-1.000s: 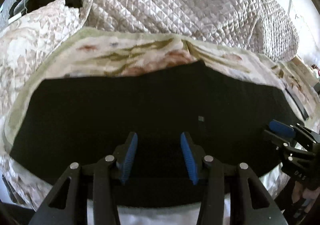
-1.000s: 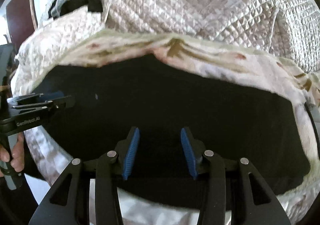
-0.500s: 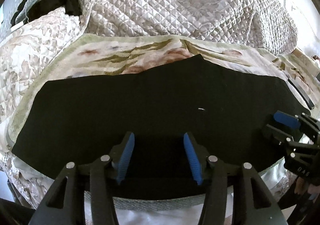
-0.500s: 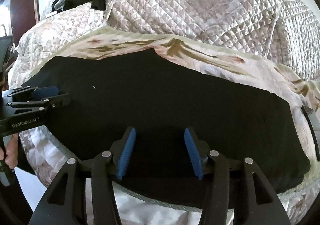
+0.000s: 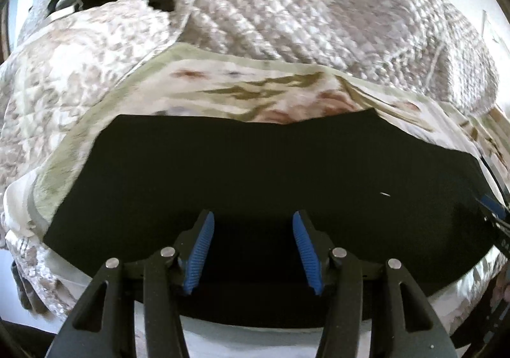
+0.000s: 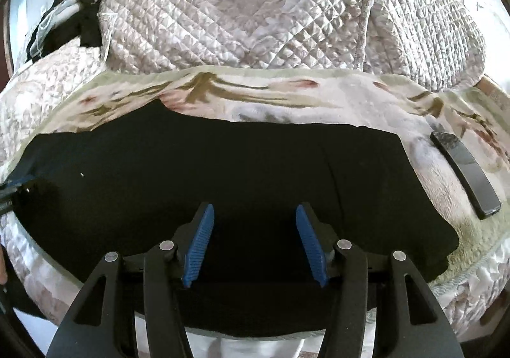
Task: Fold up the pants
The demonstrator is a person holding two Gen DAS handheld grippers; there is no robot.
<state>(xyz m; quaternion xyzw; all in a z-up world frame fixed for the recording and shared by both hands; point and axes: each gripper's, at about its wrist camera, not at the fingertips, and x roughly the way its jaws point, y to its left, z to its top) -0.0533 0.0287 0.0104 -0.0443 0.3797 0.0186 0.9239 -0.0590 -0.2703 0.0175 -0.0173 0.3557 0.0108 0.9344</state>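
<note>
Floral blanket (image 6: 318,96) under black pants (image 6: 223,166); left gripper (image 5: 253,246) and right gripper (image 6: 255,243) gaped empty; soft bedding risked bunching, nearby phone (image 6: 465,173) snagging.

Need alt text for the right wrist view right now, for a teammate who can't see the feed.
The right gripper, open and holding nothing, hangs over black pants spread flat across a floral blanket on a bed. A dark phone-like slab lies on the blanket right of the pants, a quilted cover is heaped behind, and the left gripper shows at the left edge.
</note>
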